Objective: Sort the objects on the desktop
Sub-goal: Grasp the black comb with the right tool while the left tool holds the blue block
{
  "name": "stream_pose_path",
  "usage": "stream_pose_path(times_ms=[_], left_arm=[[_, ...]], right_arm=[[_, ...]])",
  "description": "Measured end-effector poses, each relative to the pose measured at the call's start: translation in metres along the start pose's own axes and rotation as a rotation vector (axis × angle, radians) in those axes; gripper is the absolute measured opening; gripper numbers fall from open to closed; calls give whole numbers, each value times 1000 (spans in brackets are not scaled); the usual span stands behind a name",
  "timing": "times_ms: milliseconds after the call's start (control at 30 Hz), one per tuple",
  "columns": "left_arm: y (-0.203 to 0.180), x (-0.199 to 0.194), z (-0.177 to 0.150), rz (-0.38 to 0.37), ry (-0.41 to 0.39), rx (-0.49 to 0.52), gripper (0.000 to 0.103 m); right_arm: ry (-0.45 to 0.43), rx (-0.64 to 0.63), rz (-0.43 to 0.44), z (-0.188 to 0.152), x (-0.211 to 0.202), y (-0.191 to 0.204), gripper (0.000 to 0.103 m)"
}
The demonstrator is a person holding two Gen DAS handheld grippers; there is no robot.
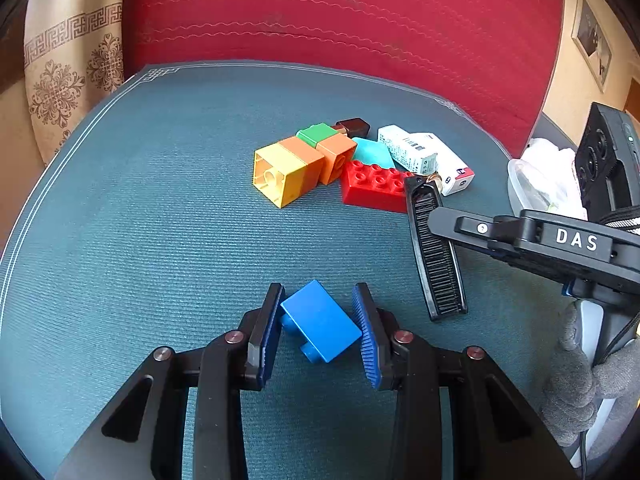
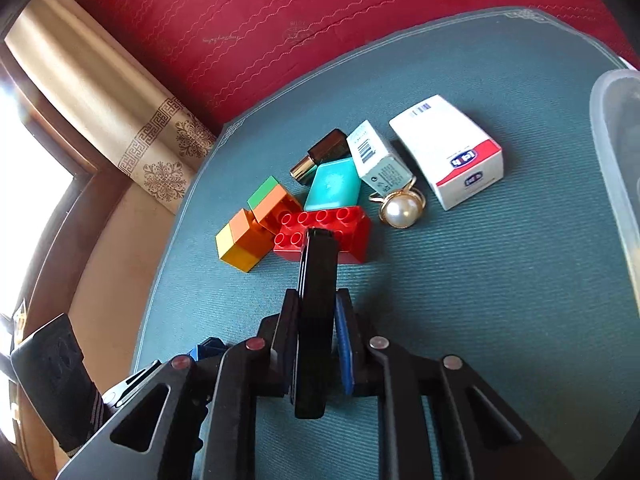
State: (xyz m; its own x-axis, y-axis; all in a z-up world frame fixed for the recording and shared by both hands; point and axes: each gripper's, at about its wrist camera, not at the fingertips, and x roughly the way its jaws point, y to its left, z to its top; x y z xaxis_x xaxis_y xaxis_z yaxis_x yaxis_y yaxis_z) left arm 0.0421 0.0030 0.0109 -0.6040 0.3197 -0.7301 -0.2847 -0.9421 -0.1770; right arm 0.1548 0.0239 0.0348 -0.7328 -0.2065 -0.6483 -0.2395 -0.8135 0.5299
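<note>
Blue brick [image 1: 320,320] clamped in left tool [image 1: 319,316], black comb [image 2: 316,320] clamped in right tool [image 2: 316,344]

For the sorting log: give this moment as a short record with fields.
surface: teal mat
left gripper: shut on blue brick
right gripper: shut on black comb
pile: red brick, yellow-orange bricks, teal case, pearl ring, two boxes
bin: right edge
</note>
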Motion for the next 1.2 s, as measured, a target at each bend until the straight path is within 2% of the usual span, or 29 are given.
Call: stream_pose_path(times_ms=[167,367,467,600,733,1033,1200], left_arm=[[-2,-1,-1,8,0,4,38],[1,-1,0,4,-1,-8,38],[2,-2,0,-1,-2,-12,38],[4,-2,0,-7,-6,-23,38],[8,-5,0,-1,-16,-41,38],[12,-4,0,17,-12,-52,38],[9,-3,0,29,-12,-45,38]], right_arm=[[-4,-72,-45,-4,-5,8,20],[30,-58,-56,-6,13,6,20],[34,-29,-46,-5,15,-3,26],[33,-54,-46,-5,13,-3,34],[28,-152,-91,-11,16,9,34],[29,-415,-315,-23,36,33,35],[20,-478,-348,-23,40,33,34]])
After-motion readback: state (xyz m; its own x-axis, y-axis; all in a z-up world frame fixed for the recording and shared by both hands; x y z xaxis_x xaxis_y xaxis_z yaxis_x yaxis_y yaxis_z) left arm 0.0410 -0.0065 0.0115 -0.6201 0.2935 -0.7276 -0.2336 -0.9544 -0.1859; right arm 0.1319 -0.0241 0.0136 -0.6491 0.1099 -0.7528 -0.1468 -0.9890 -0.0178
